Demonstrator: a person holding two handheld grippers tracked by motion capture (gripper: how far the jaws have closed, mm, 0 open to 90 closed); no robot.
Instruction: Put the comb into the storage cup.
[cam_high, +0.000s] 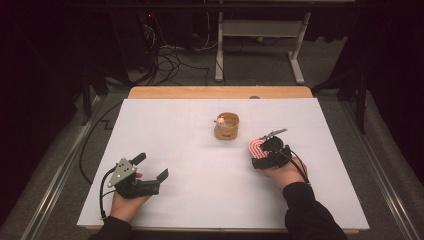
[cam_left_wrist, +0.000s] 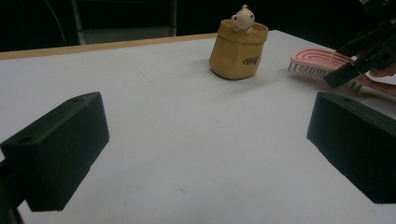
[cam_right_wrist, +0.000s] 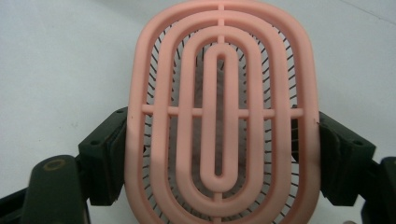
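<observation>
My right claw (cam_high: 262, 148) is pinching the pink oval plastic brush with concentric ribs and thin dark bristles (cam_right_wrist: 219, 112). In the right gripper view the brush sits squarely between my two black jaws: one pad presses its rim at nine o'clock, the other at three o'clock, and the brush head runs from six o'clock up to twelve o'clock, well past the pads. Its ribbed back faces the camera, and the bristles point away toward the white table sheet (cam_right_wrist: 56, 56) beneath.

In the high view the brush (cam_high: 256, 146) lies at the front of my right claw, its rounded end toward ten o'clock from my right hand (cam_high: 282, 172). The small yellow-brown fabric pouch with a pale toy figure peeking over its rim (cam_high: 227, 126) stands apart from the brush, at about eleven o'clock from it.

In the left gripper view the brush (cam_left_wrist: 317, 63) shows bristles down, low over the table, just at three o'clock from the pouch (cam_left_wrist: 238, 49), with my right claw (cam_left_wrist: 359, 63) gripping it from the right.

My left claw (cam_high: 150, 167) is spread wide, with nothing between the jaws but bare white sheet. It rests on the table at about eight o'clock from the pouch, well apart from the brush.
</observation>
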